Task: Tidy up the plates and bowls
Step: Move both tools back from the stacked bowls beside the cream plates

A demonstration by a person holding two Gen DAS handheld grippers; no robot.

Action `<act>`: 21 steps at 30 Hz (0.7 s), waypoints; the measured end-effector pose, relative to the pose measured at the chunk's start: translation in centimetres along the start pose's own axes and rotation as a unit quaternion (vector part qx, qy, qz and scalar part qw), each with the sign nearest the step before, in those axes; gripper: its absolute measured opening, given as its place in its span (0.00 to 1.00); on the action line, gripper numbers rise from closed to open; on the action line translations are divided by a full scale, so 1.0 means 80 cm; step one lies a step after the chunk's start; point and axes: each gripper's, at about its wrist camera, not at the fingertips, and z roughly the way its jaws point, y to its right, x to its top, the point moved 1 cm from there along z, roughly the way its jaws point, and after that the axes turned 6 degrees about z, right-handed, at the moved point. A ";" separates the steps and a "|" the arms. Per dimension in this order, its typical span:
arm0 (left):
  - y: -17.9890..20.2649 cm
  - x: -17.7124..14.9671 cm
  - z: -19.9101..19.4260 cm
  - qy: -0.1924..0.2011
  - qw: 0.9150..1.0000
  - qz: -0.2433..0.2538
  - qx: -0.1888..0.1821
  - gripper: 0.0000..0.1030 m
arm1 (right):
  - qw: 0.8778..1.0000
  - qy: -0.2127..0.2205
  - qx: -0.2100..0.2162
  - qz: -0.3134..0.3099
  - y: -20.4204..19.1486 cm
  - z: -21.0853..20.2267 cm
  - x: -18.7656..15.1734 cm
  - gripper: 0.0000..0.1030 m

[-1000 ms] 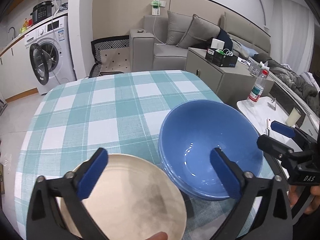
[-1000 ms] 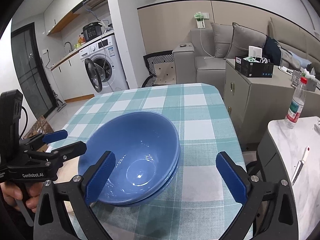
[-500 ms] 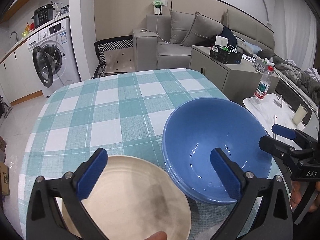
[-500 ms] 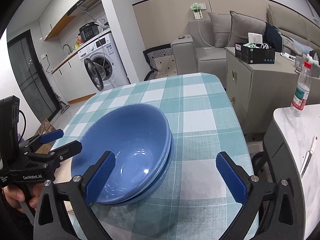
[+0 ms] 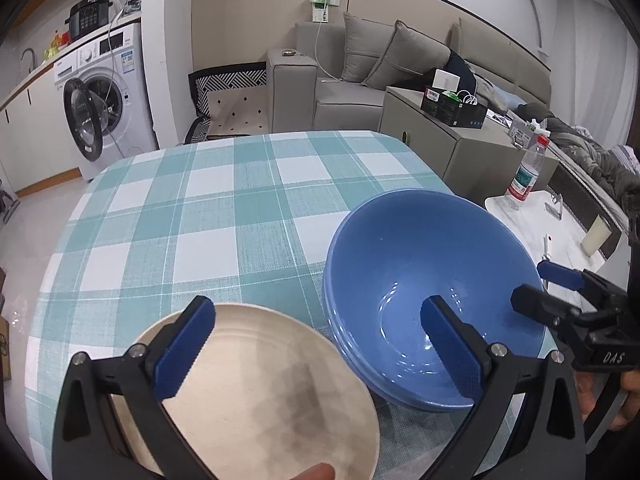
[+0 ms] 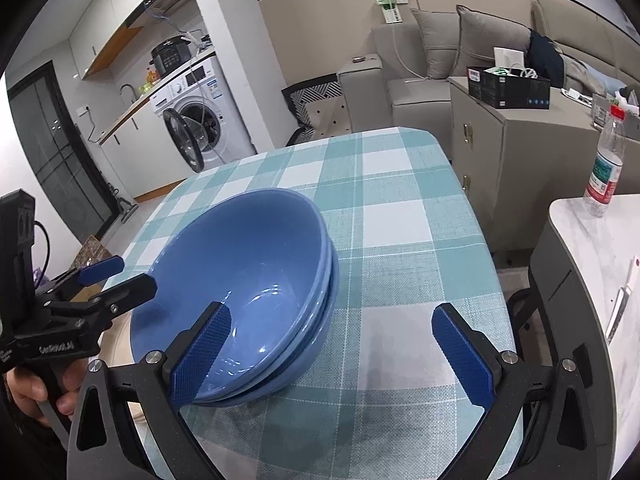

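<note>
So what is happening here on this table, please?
A person holds a handheld gripper in each hand over a table with a checked cloth. Both are open and hold nothing. The left gripper hangs above a cream plate, and the right gripper is at the stacked blue bowls, with one finger over the bowls' inside and the other outside. The bowls sit nested beside the plate, near the table's front edge.

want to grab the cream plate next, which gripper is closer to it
Left. The left gripper hangs open right over the plate. The right gripper, also open, sits past the blue bowls, which lie between it and the plate.
</note>
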 end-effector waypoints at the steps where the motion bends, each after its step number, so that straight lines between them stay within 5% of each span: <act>1: -0.001 0.000 0.001 -0.001 1.000 -0.003 -0.003 1.00 | 1.000 -0.003 0.001 -0.003 -0.001 0.002 -0.001 0.99; 21: 0.009 -0.007 0.029 -0.040 0.998 -0.014 -0.051 0.97 | 0.996 -0.053 0.058 0.041 -0.002 0.038 -0.013 0.99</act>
